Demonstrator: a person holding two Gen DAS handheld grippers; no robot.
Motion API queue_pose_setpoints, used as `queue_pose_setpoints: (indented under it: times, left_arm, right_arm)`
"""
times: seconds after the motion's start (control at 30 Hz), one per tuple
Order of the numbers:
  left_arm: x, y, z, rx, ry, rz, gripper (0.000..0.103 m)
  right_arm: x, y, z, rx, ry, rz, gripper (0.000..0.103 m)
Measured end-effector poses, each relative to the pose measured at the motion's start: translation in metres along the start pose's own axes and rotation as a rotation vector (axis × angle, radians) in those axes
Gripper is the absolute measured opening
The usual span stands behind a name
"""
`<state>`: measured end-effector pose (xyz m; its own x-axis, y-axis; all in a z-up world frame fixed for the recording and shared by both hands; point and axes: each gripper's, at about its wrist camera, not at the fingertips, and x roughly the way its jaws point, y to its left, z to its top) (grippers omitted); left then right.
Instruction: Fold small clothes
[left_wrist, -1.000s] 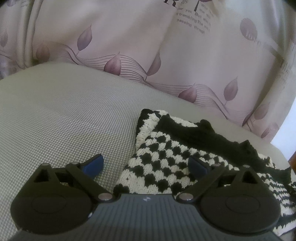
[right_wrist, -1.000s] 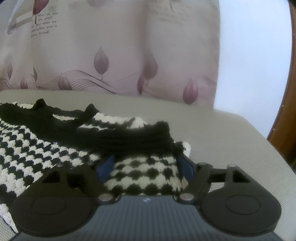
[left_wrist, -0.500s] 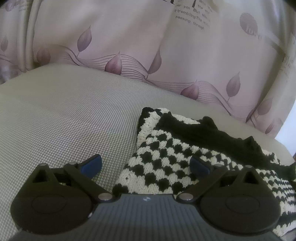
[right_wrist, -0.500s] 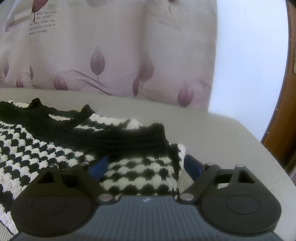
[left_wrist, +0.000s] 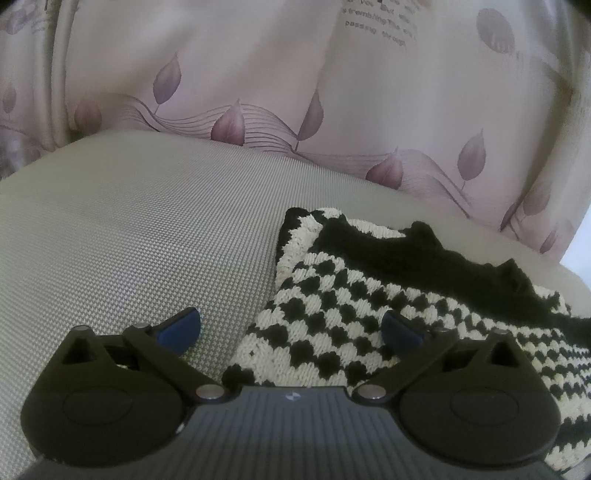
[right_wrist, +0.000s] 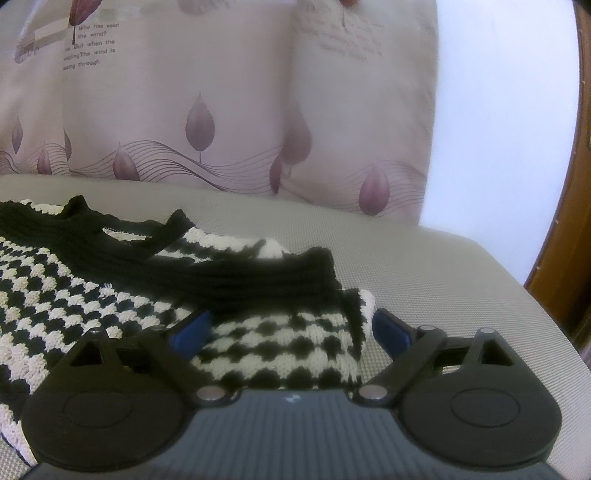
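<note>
Knit garment (right_wrist: 110, 295) lies folded (checkered); both grippers' jaws opening.

Black-and-cream checked knit garment (left_wrist: 332, 317) with black ribbed trim; grey woven cushion (left_wrist: 129, 240); pale pink curtain (left_wrist: 258, 74) with mauve leaves.

- Left gripper (left_wrist: 291, 326): jaws opening and spread wide, blue pads (left_wrist: 180, 328) well apart, pressing on nothing, pointing forward and somewhat down
- Right gripper (right_wrist: 291, 328): jaws opening, wide apart, pads (right_wrist: 391, 330) gripping nothing, also angled somewhat down
</note>
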<state>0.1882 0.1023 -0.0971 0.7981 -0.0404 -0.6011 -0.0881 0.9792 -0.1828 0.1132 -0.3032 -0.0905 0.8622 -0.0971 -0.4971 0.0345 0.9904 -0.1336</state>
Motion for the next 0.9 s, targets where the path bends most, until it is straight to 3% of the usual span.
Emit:
queue_pose_setpoints:
  times: [0.2,0.4,0.5,0.7,0.83,0.9]
  left_arm:
    - [-0.001,0.000,0.001,0.004,0.001,-0.003,0.103]
    - [-0.004,0.037,0.019,-0.088,0.031,-0.188,0.096]
    - [0.001,0.053,0.036,-0.056,0.048,-0.244,0.084]
    - [0.040,0.051,0.059,0.039,0.215,-0.370,0.085]
    - [0.056,0.043,0.064,0.096,0.246,-0.445,0.085]
    - [0.060,0.038,0.064,0.143,0.234,-0.423,0.058]
  right_arm:
    - [-0.001,0.000,0.000,0.002,-0.002,0.001,0.098]
    - [-0.001,0.001,0.000,-0.002,-0.006,-0.002,0.099]
    - [-0.002,0.001,0.000,0.002,-0.013,0.005,0.099]
    - [-0.004,0.002,-0.001,-0.006,-0.020,0.008,0.100]
    - [-0.004,0.003,-0.001,-0.005,-0.022,0.008,0.100]
    - [-0.005,0.002,-0.001,-0.001,-0.026,0.012,0.100]
